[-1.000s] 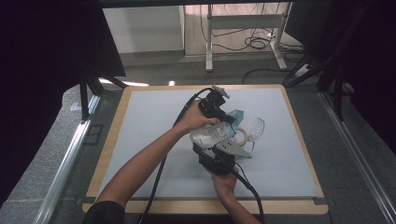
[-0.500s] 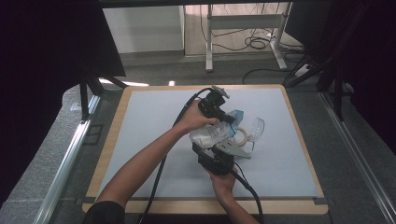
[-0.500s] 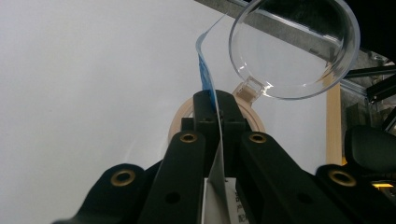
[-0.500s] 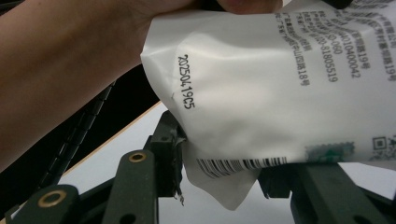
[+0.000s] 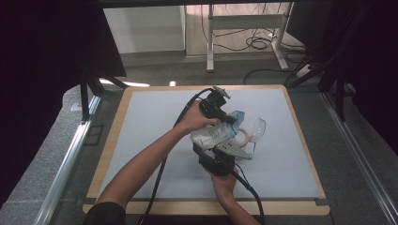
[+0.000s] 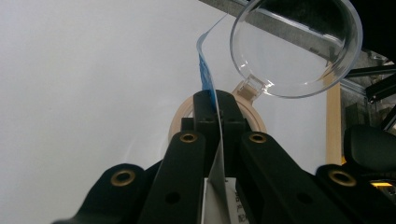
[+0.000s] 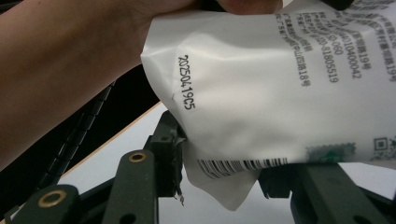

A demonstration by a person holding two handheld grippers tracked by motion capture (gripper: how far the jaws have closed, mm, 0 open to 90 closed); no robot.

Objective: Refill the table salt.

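Worktop (image 5: 141, 140) carries everything. White pouch (image 5: 212, 136) held above its middle, just left of the clear lidded container (image 5: 251, 133). Left gripper (image 6: 218, 108) fingers clamped on pouch's thin blue top edge, container right behind. Right gripper (image 7: 219, 177) fingers close on pouch's bottom corner w/ barcode, below container.

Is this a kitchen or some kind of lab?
Probably a lab or test workshop: a bare table with a white mat, dark curtains around it, and loose cables on the floor behind.
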